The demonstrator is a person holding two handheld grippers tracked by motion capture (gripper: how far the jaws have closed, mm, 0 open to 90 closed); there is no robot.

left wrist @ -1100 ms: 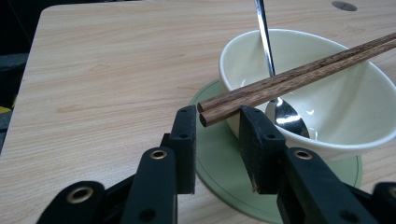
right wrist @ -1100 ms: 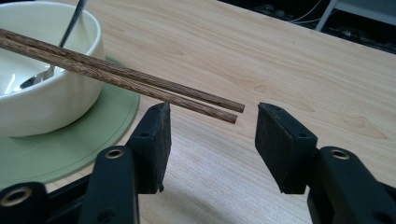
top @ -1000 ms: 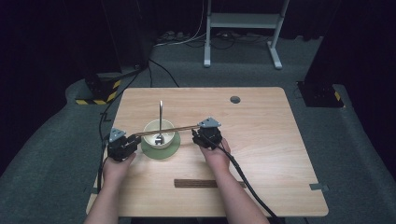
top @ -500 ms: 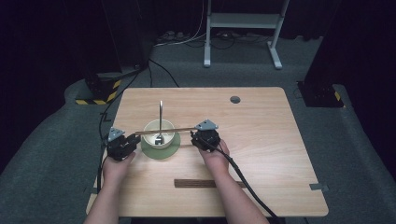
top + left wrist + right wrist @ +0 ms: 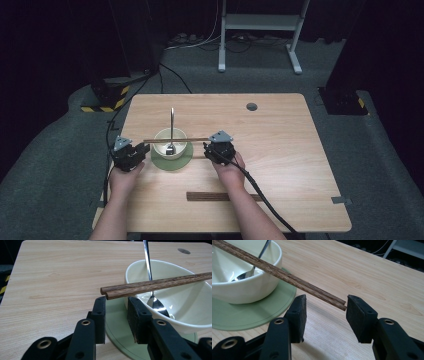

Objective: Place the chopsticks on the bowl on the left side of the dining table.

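light wooden table (image 5: 280, 150) with rounded corners and a round dark grommet hole (image 5: 251, 106) near its far edge; grey carpet floor (image 5: 60, 165) all round. white metal stand (image 5: 260, 30) on the floor beyond the table, cables (image 5: 200, 42) trailing beside it, and a block with yellow-black hazard stripes (image 5: 105, 100) at far left. dark backdrop behind; lighting falls mainly on the table.

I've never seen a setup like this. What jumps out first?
A cream bowl on a green saucer sits at the table's left middle, a spoon standing in it and wooden chopsticks laid across its rim. An open hand-held gripper flanks each chopstick end: left, right.
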